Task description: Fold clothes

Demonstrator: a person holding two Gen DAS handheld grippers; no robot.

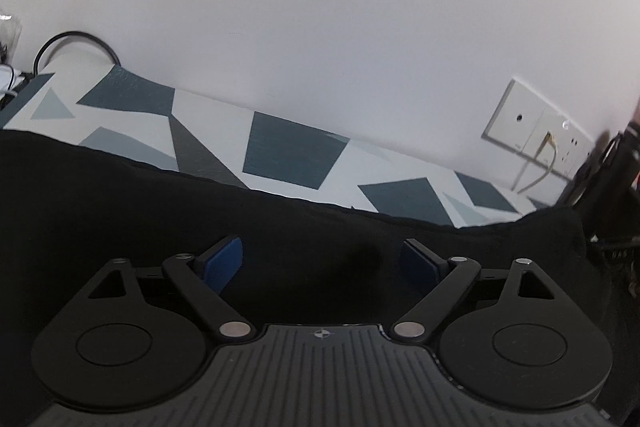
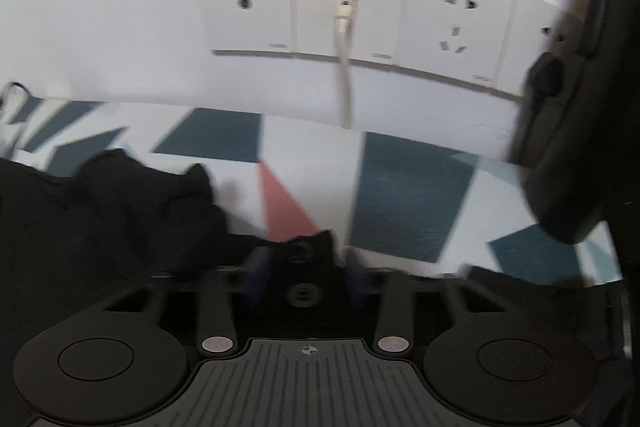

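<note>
A black garment (image 1: 160,211) lies spread across the patterned tablecloth (image 1: 288,151), filling the lower part of the left wrist view. Above it my left gripper (image 1: 322,263) stands open, its blue pads (image 1: 224,263) wide apart and nothing between them. In the right wrist view the same black garment (image 2: 132,211) is bunched at the left. A fold of it, with two round snaps, rises between the blue pads (image 2: 256,279) of my right gripper (image 2: 306,279), which is shut on that fold. This view is blurred by motion.
The tablecloth (image 2: 408,195) has grey-blue and red shapes and runs up to a white wall. Wall sockets (image 2: 348,7) with a plugged-in white cable sit close ahead. A dark bulky object (image 2: 572,147) hangs at the right. A black cable (image 1: 72,39) loops at the far left.
</note>
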